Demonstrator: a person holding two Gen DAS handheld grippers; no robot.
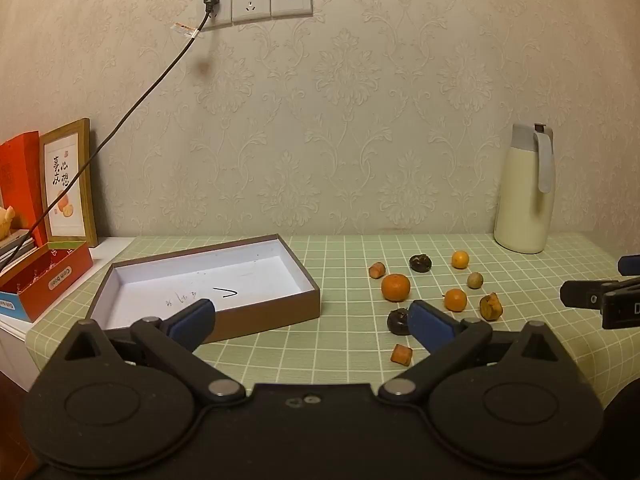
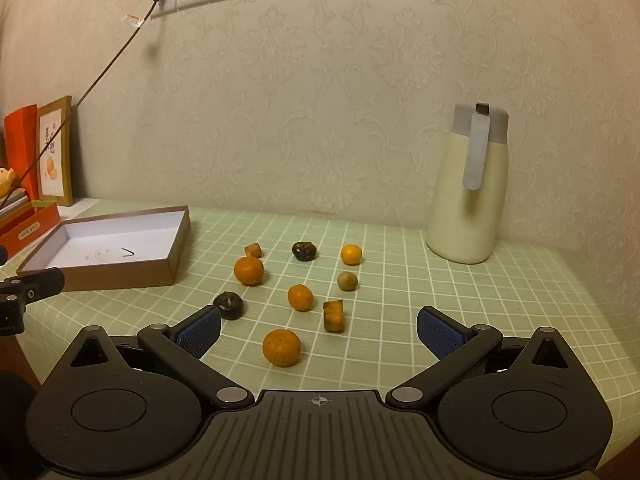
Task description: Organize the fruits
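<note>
Several small fruits lie loose on the green checked tablecloth (image 2: 400,280): oranges (image 2: 249,270) (image 2: 281,347) (image 2: 300,297), two dark round fruits (image 2: 228,305) (image 2: 304,251), a pale green one (image 2: 347,281) and brownish cut pieces (image 2: 333,315). An empty brown box with a white inside (image 1: 200,280) (image 2: 116,240) lies to their left. My left gripper (image 1: 312,318) is open and empty, low in front of the box and the fruits (image 1: 395,287). My right gripper (image 2: 319,330) is open and empty, with the nearest orange between its fingers' lines.
A cream thermos jug (image 2: 468,192) (image 1: 524,196) stands at the back right by the wall. An orange box (image 1: 44,280), a framed picture (image 1: 68,184) and a hanging power cord (image 1: 132,104) are at the left. The table's front edge is near both grippers.
</note>
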